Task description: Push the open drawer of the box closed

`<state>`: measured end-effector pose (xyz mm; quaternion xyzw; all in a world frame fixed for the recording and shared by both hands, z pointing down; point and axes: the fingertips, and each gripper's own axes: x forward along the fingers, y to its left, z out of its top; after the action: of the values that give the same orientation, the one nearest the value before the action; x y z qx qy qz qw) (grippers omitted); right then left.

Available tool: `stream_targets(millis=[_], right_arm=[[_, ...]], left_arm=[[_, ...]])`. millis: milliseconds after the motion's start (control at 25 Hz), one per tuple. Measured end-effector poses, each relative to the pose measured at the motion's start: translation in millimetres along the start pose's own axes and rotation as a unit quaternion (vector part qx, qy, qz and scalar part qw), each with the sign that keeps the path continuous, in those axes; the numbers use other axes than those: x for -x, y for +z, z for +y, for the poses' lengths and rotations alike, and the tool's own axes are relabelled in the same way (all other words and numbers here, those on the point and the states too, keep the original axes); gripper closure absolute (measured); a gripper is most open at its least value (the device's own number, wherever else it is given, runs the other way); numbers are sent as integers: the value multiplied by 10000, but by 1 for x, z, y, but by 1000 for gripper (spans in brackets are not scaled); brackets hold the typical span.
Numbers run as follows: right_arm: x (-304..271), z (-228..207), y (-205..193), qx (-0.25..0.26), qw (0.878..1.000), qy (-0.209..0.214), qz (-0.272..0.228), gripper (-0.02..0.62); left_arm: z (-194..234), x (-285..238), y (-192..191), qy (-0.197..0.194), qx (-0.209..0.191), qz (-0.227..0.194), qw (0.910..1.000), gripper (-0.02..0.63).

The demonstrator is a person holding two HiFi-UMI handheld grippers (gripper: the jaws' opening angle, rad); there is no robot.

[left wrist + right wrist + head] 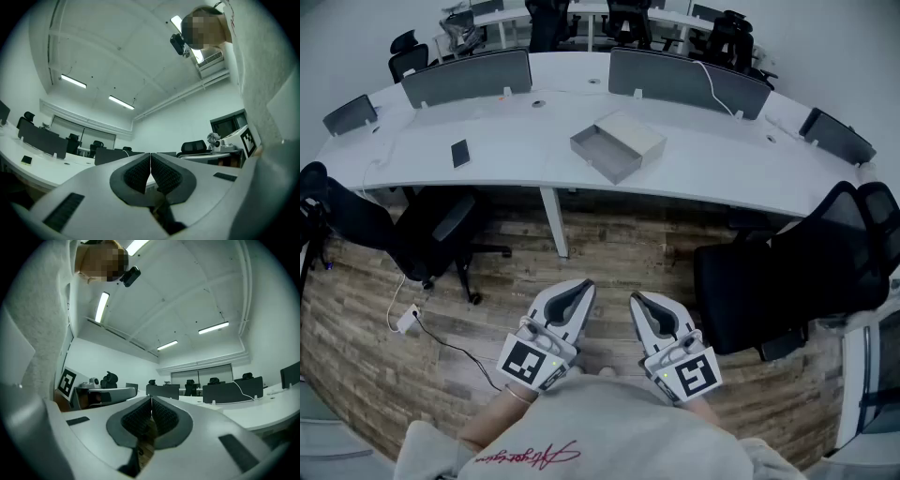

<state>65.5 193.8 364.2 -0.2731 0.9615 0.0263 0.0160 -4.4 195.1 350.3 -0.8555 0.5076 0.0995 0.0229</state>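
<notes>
A grey box (619,145) with its drawer pulled out toward the front left lies on the long curved white table (516,159), far ahead of me. My left gripper (581,290) and right gripper (639,301) are held close to my body over the wooden floor, well short of the table. Both are shut with nothing between the pads. In the left gripper view the ribbed pads (140,172) meet at the tips of the left gripper (150,154); the right gripper (151,399) shows the same. The box shows in neither gripper view.
A dark phone (460,153) lies on the table left of the box. Grey dividers (469,77) stand along the table's far side. Black office chairs (441,234) (797,272) sit between me and the table. A white cable and power strip (408,321) lie on the floor.
</notes>
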Motion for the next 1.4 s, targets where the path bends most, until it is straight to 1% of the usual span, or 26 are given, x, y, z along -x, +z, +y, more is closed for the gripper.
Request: stream_targets(millis=[160,280,480,600,760,920,1040,1160,1400], right_arm=[[2,-2,0,0,10000,-17,13,577],[2,-3,-1,0,10000,-31,16,577],[3,-5,-2,-29,10000,-34,26,577],[4,-8,-1,-99,9999,-64,-7,577],[5,-11,3,18,9999,-113,-71,577],[8,-17,7,-33,9997,-95,-222,577],[13,-24,4,-59,9997,-124,-179,577],[18,-30,1,-75,9998,-79,-160,577],[26,-33,-9,-95,9999,123,-61,577]], left_arm=[[-5,-3,2,-65,-48,-35,10000,588],[-5,-3,-1,-37,-114,2,9999,588],[-6,-4,-2,-38,-110,-19,9999,588],[-8,-6,-3,-45,-119,6,9999,588],[-8,-8,-3,-25,-111,-8,9999,588],[-9,-14,-4,-3,-118,12,9999,588],[-13,-19,-3,-12,-144,-10,9999,588],[-18,-23,-6,58,-127,-11,9999,588],[-21,-23,-8,341,-143,-137,9992,588]])
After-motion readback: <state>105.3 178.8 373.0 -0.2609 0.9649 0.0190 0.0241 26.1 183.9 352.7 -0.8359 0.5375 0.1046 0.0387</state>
